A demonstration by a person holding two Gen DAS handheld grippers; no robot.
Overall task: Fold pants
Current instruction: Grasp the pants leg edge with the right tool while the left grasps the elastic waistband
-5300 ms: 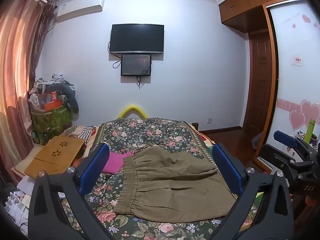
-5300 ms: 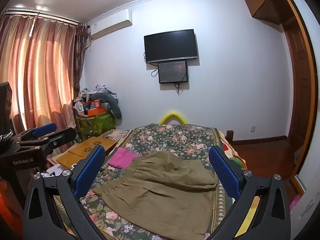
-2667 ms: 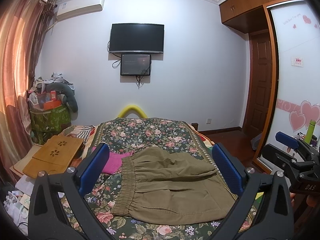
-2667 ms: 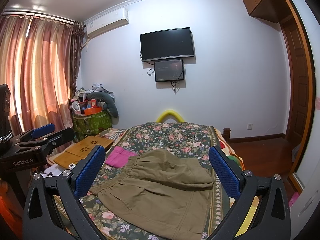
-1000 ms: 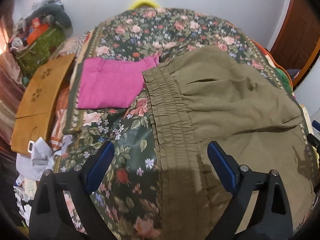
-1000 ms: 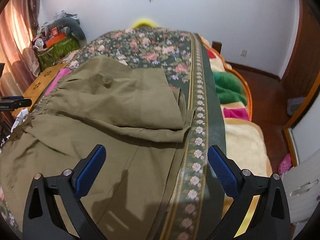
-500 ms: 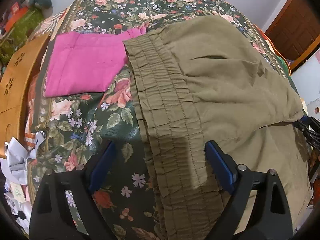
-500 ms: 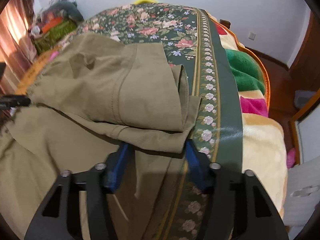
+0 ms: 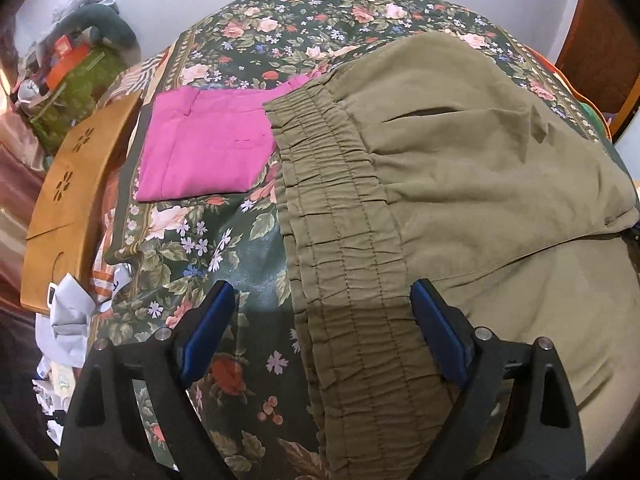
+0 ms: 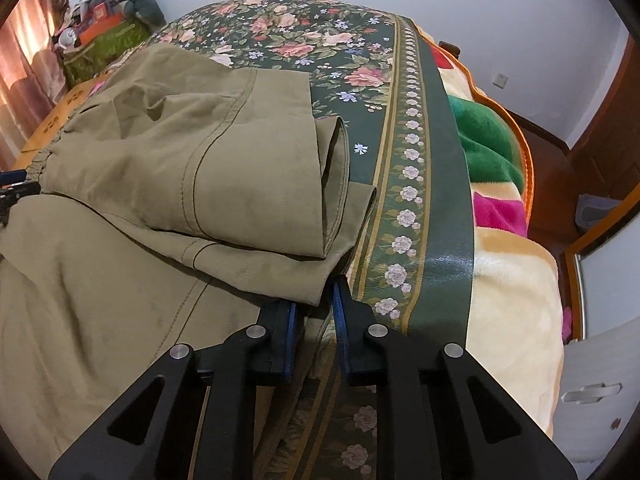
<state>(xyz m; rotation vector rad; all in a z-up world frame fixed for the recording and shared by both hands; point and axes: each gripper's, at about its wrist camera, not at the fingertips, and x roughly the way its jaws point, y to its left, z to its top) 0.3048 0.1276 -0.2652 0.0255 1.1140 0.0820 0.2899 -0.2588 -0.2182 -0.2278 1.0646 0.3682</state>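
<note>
We see the olive pants [image 9: 460,168] spread across the floral bedspread [image 9: 224,248] of the bed, one leg folded back over the other so its hem lies on top near the bed's right border. Compared with the frames of a few seconds ago, when both cameras looked level across the room at the wall and the television, both now tilt steeply down at the bed, and the fabric fills most of each view. Our left gripper [image 9: 320,312] has sunk closer to the elastic waistband [image 9: 340,216] than it was a second ago; its jaws stand wide apart, one blue pad over the bedspread and the other over the pants, with the gathered band between them but not pressed. Our right gripper [image 10: 314,308] has changed most: a second ago its jaws were as wide as the left's, and now they are closing, nearly together, at the hem corner [image 10: 320,284] of the lower leg, with the olive cloth's edge between the pads; we cannot tell for sure whether the pads already pinch it. The folded magenta garment [image 9: 204,144] lies flat just beside the waistband, touching it at one corner, and the wooden board [image 9: 68,196] rests at the bed's left edge, as before.
</note>
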